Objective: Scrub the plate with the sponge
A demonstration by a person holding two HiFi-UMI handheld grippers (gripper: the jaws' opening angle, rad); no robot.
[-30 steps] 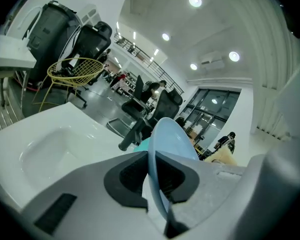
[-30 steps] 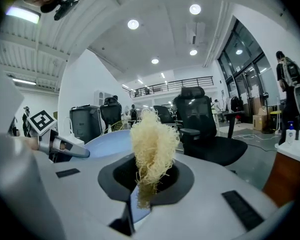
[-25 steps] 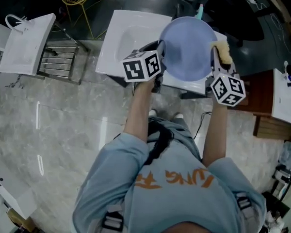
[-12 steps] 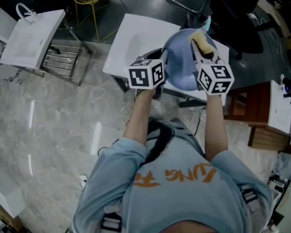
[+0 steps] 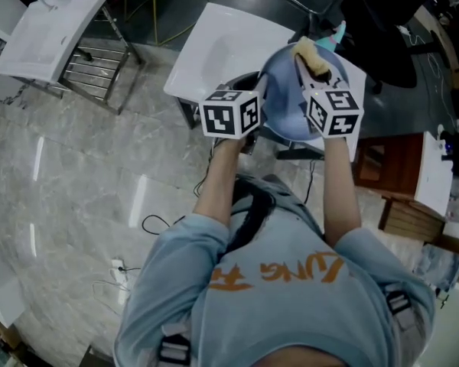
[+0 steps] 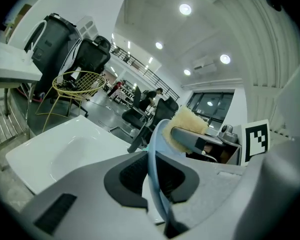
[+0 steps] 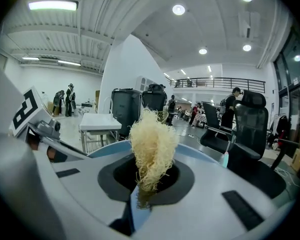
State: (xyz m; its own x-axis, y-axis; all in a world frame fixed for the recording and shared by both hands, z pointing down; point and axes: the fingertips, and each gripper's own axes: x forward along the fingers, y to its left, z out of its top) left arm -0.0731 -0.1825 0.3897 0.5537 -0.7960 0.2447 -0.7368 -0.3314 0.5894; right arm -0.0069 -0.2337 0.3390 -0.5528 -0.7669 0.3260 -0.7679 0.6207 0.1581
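L gripper (image 5: 258, 98): jaws clamped on rim of blue plate (image 5: 291, 102), at edge nearest person. Plate stood on edge, rim-on to L gripper cam, face toward R gripper (image 5: 312, 67). R jaws pinched yellow sponge (image 5: 310, 55). Sponge stuck out past tips, long axis along jaws, pointing away from person, against plate near far rim. All above white basin (image 5: 214, 48). Writing: orange lettering on shirt (image 5: 275, 274), upside down, not legible. B/w square markers (image 5: 229, 115) on cubes.
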